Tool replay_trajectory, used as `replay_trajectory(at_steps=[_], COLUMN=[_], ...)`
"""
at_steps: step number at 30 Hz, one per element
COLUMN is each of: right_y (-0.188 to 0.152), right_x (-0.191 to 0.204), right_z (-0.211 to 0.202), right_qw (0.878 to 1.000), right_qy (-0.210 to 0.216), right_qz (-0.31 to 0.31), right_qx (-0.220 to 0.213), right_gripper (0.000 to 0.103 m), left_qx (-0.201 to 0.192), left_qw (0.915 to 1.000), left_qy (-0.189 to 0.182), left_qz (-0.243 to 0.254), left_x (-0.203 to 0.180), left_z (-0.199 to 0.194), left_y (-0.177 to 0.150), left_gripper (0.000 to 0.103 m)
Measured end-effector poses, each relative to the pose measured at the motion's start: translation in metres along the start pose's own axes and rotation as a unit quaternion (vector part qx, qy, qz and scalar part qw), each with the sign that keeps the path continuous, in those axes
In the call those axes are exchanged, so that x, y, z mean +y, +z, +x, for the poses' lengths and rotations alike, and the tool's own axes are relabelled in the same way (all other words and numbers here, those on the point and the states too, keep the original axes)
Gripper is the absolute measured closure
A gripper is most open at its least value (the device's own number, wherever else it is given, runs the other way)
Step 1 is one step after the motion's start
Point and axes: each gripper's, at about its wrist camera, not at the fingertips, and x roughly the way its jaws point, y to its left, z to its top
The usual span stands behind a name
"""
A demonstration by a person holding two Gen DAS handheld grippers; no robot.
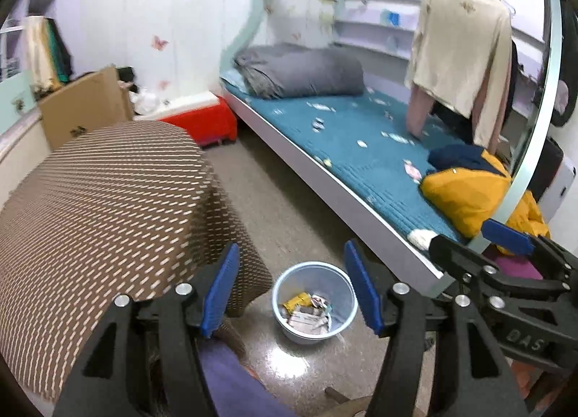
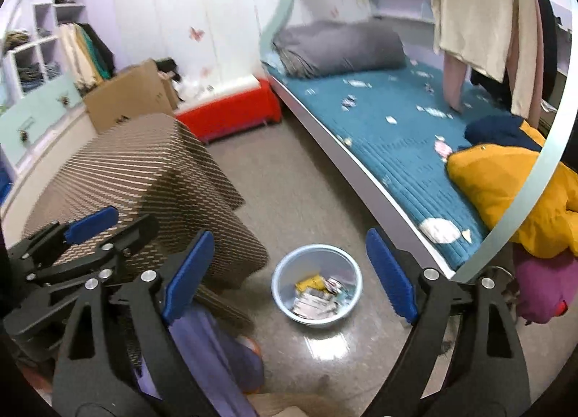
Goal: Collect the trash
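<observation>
Pale blue plastic wastebasket [image 1: 313, 303] sits low centre on the floor, holding wrappers [image 1: 307, 312]. Left gripper [image 1: 290, 290] and right gripper [image 2: 289, 276] hang above it, jaws apart, gripping nothing. Paper scraps [image 2: 352, 101] litter the bed at upper right; a careless reach could tip the basket.

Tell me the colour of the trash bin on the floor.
Pale blue trash bin, wrappers inside; clearest in the right wrist view.

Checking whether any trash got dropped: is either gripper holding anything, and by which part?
Nothing is held. The left gripper and right gripper both stand open and empty above the bin.
</observation>
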Motion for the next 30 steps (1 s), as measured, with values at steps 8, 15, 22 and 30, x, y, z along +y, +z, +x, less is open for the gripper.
replay_trajectory(at_steps=[8, 15, 22, 30], right_y=[-0.025, -0.041, -0.045, -0.046], right_x=[0.025, 0.038, 0.042, 0.040], right_z=[-0.061, -0.105, -0.121, -0.118], right_qw=[0.996, 0.988, 0.983, 0.984], right_qy=[0.034, 0.046, 0.034, 0.032], right_qz=[-0.030, -0.061, -0.075, -0.070], right_qx=[-0.080, -0.135, -0.164, -0.164], right_gripper=[0.017, 0.015, 0.014, 0.014], left_qx=[-0.069, -0.118, -0.137, -0.132], left_qw=[0.9959, 0.9880, 0.9837, 0.9842], left_qy=[0.055, 0.092, 0.108, 0.106], left_qz=[-0.017, -0.037, -0.044, -0.053], left_x=[0.004, -0.001, 0.001, 0.003], left_z=[-0.081, -0.134, -0.151, -0.143], left_y=[-0.028, -0.051, -0.055, -0.054], left_gripper=[0.036, 0.031, 0.027, 0.026])
